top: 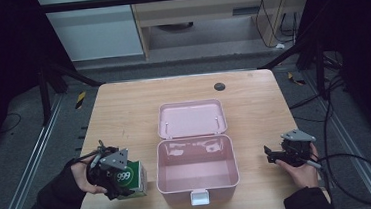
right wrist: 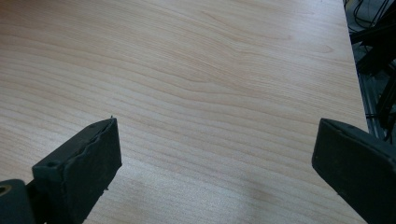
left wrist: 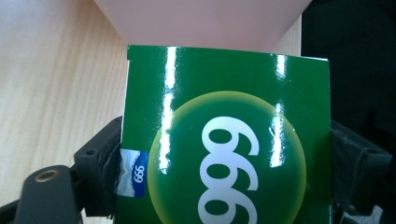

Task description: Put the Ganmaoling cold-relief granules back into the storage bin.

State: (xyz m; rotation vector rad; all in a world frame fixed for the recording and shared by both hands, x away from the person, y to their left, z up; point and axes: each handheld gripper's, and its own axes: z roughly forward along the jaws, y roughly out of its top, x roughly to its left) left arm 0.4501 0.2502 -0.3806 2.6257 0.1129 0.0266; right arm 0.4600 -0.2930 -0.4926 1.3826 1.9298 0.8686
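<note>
The left gripper (top: 121,177) has its fingers (left wrist: 100,154) clamped on the green box (top: 133,178), just left of the open pink case (top: 197,176), probably for loading. Right of the case, the right gripper (top: 278,155) hovers over the worktop (right wrist: 210,84), fingers (right wrist: 79,163) apart, empty.

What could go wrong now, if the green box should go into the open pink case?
The left gripper grips the green box by its glossy sides, so it might slip. The box sits close beside the pink case, so it could knock the wall when lifted.
</note>
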